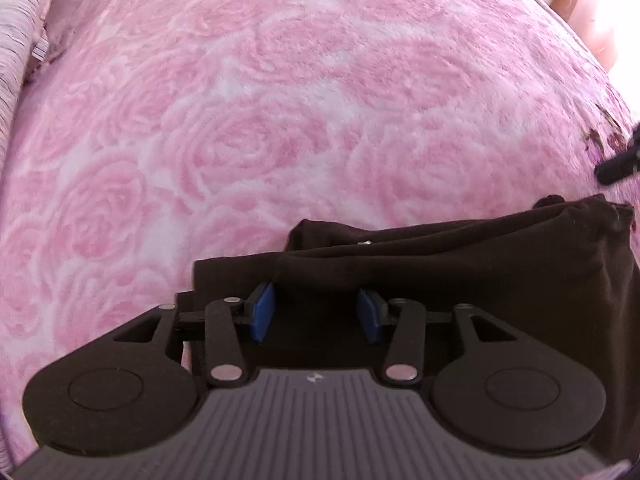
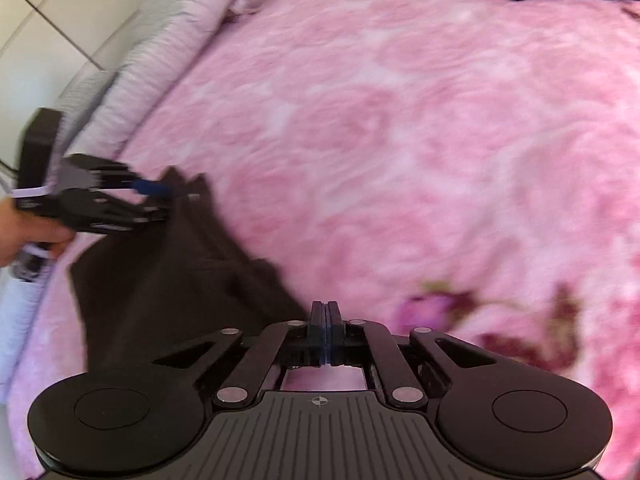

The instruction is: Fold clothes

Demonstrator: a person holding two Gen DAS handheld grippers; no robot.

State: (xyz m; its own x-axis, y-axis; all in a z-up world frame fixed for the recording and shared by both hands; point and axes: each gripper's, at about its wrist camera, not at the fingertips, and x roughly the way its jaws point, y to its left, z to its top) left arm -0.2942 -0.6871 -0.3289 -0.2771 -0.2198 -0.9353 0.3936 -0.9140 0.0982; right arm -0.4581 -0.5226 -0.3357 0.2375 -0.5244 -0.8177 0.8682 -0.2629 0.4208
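dark brown garment [image 1: 460, 280] lies folded on the pink rose blanket [image 1: 248, 128]. left gripper [image 1: 318, 312] hovers over the garment's edge, blue pads apart, pressing nothing. right gripper [image 2: 325, 336], just beside the garment, is clenched empty.

This is a bedroom in a home: a bed spread with a fluffy pink rose-patterned blanket [image 1: 248, 128], a crinkled pale bedcover [image 2: 160, 40] bunched along its edge, and a white tiled wall [image 2: 52, 12] behind.

Pink rose-patterned blanket [image 1: 240, 120], dark brown garment [image 1: 480, 264], blue gripper pads [image 1: 262, 312]
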